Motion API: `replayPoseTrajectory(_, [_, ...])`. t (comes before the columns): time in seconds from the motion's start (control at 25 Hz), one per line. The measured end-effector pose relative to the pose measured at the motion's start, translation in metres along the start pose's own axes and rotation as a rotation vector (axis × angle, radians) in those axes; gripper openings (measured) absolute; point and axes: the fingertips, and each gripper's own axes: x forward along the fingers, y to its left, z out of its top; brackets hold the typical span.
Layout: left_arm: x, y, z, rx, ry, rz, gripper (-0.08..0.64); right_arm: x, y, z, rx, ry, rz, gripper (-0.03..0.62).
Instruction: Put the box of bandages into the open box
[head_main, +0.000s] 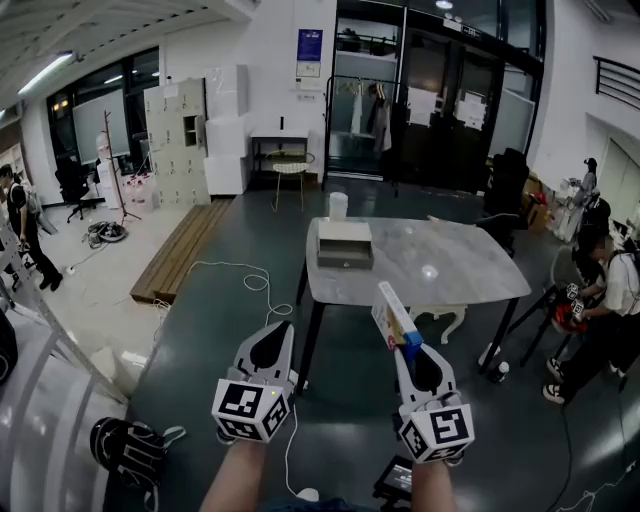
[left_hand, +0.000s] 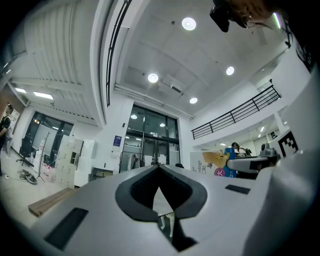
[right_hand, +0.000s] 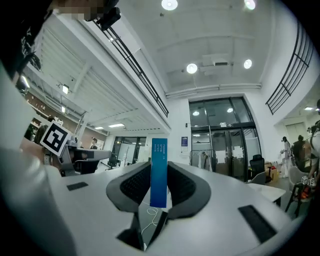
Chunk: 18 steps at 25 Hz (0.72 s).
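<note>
My right gripper (head_main: 403, 342) is shut on the box of bandages (head_main: 391, 316), a thin box with a blue edge, held upright in the air short of the table. In the right gripper view the box's blue edge (right_hand: 159, 172) stands pinched between the two dark pads (right_hand: 134, 184). The open box (head_main: 344, 243), grey and shallow, sits on the far left part of the marble table (head_main: 440, 270). My left gripper (head_main: 273, 338) hangs beside the right one, shut and empty; its jaws meet at the tips (left_hand: 159, 168). The left gripper view also shows the bandage box (left_hand: 220, 163) to its right.
A white cup (head_main: 338, 205) stands behind the open box. A person (head_main: 605, 300) crouches by equipment right of the table. A black bag (head_main: 128, 450) and white cables (head_main: 250, 280) lie on the floor to my left. Wooden planks (head_main: 185, 248) lie further left.
</note>
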Motion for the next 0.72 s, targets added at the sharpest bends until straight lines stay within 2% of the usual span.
replayPoseTrajectory(0.28, [0.012, 0.014, -0.009, -0.012, -0.015, -0.029, 0.012, 0.026, 0.006, 0.0, -0.047, -0.023, 0.004, 0.106])
replayPoseTrajectory(0.48, [0.03, 0.016, -0.019, 0.007, 0.005, -0.069, 0.012, 0.043, -0.004, -0.005, -0.016, -0.024, -0.018, 0.106])
replayPoseTrajectory(0.72, [0.063, 0.028, -0.025, 0.01, 0.017, -0.068, 0.012, 0.074, -0.016, -0.01, -0.027, -0.013, 0.006, 0.106])
